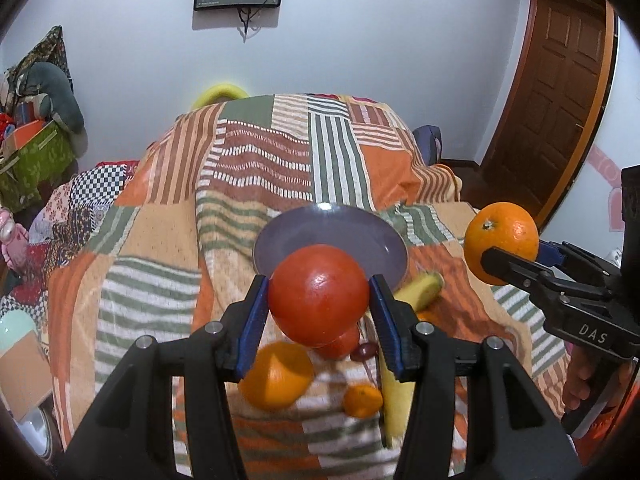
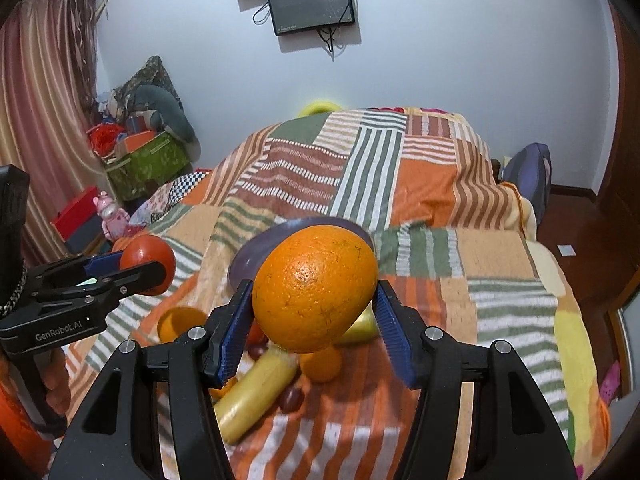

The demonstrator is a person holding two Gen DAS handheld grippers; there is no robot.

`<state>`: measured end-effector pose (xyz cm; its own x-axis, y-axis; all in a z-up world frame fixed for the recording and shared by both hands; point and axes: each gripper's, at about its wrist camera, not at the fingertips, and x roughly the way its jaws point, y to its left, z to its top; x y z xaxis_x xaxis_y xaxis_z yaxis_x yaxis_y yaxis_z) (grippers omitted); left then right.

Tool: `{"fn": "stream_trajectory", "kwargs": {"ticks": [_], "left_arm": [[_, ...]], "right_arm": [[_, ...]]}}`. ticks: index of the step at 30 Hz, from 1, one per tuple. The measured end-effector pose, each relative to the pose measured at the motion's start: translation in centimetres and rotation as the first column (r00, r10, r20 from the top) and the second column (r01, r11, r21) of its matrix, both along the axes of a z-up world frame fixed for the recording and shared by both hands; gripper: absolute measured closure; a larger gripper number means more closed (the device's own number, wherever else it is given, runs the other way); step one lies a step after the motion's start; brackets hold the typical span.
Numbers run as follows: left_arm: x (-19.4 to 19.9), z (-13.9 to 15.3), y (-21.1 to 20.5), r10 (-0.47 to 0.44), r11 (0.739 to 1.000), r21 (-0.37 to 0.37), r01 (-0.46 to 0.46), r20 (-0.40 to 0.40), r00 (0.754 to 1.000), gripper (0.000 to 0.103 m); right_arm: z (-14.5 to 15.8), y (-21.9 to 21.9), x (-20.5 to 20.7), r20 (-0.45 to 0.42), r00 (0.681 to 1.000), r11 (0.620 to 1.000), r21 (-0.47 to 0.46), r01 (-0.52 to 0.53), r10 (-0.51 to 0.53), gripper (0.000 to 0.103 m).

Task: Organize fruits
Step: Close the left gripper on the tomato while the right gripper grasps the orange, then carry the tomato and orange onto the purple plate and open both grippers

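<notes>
Transport step, judged from both loads aloft: left gripper clamps a tomato, right gripper clamps an orange, both above the plate on the bedspread. Next move likely calls for lowering each over the plate before releasing.

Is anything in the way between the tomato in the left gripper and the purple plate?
Nothing visible blocks it. The tomato, held in the left gripper, hangs just in front of the plate, whose surface looks bare. The other fruit lies nearer, below the gripper.
</notes>
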<state>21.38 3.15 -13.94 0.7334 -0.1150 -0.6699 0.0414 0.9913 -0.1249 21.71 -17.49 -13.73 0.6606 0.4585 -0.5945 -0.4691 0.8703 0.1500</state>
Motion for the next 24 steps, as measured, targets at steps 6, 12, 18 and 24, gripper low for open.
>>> {"fn": "stream_trajectory", "kwargs": {"ticks": [6,12,18,24], "left_arm": [[2.8,0.1,0.2,0.003,1.000,0.027,-0.003,0.008,1.000,0.053],[5.9,0.1,0.5,0.008,0.999,0.040,-0.008,0.007,1.000,0.053],[8.6,-1.1,0.9,0.040,0.997,0.065,-0.038,-0.023,0.999,0.053],[11.6,-3.1,1.3,0.025,0.997,0.069,-0.018,-0.108,0.994,0.053]], "right_arm": [[0.4,0.8,2.1,0.027,1.000,1.000,-0.007,-0.010,0.011,0.047],[0.6,1.7,4.1,0.046,0.999,0.999,-0.032,-0.020,0.022,0.047],[-0.2,2.9,6.5,0.043,0.998,0.997,-0.068,-0.031,0.034,0.047],[-1.6,3.9,8.7,0.000,0.999,0.994,-0.093,-0.054,0.055,0.047]]}}
